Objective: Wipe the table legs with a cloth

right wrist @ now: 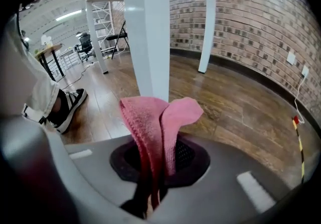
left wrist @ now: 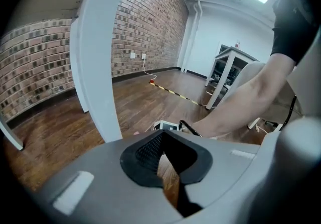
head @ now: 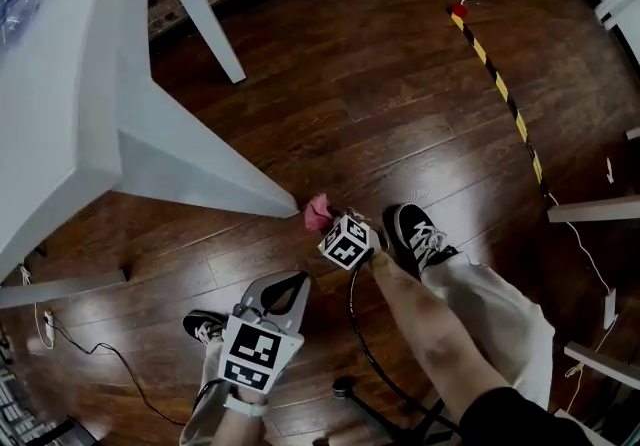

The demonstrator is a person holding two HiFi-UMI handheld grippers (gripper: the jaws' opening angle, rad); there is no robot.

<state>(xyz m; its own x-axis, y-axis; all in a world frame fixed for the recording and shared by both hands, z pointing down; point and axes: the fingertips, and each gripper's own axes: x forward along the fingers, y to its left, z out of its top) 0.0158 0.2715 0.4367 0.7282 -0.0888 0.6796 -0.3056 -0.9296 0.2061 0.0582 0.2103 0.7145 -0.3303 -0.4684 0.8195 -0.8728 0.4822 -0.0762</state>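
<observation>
– Cloth (right wrist: 160, 122), pink, one item: where is it logged?

– Logged as clamped in the right hand-held gripper (right wrist: 159, 160), with the jaws closed on a folded edge and the loose end standing free above them. It is placed low, just beside the foot of the near table leg (right wrist: 146, 32), above the floor (head: 400, 84). Contact with the leg cannot be confirmed.

– Left hand-held gripper (left wrist: 163, 135): state?

– Jaws drawn together at the tips, nothing held between them. It is set back from the leg and unused.

– Risks to be entered?

– Item one: only a narrow fold is gripped, so the cloth is likely to be dragged out of the jaws if it is rubbed hard along the leg.
Item two: little cloth stands beyond the jaw tips, so the white paint could be scraped by the hard jaws if the leg is pressed too closely.
Item three: the table (head: 60, 84) is steadied by nothing, so it may be shifted by a firm push at the foot.
Item four: a black cable (head: 352, 319) and a shoe (head: 415, 234) are noted close behind the working arm, so a snag or a stumble could be caused when another leg is approached.

– Other legs?

– A far leg (right wrist: 209, 22) is listed, well apart from the cloth; it is judged not yet reached.
</observation>
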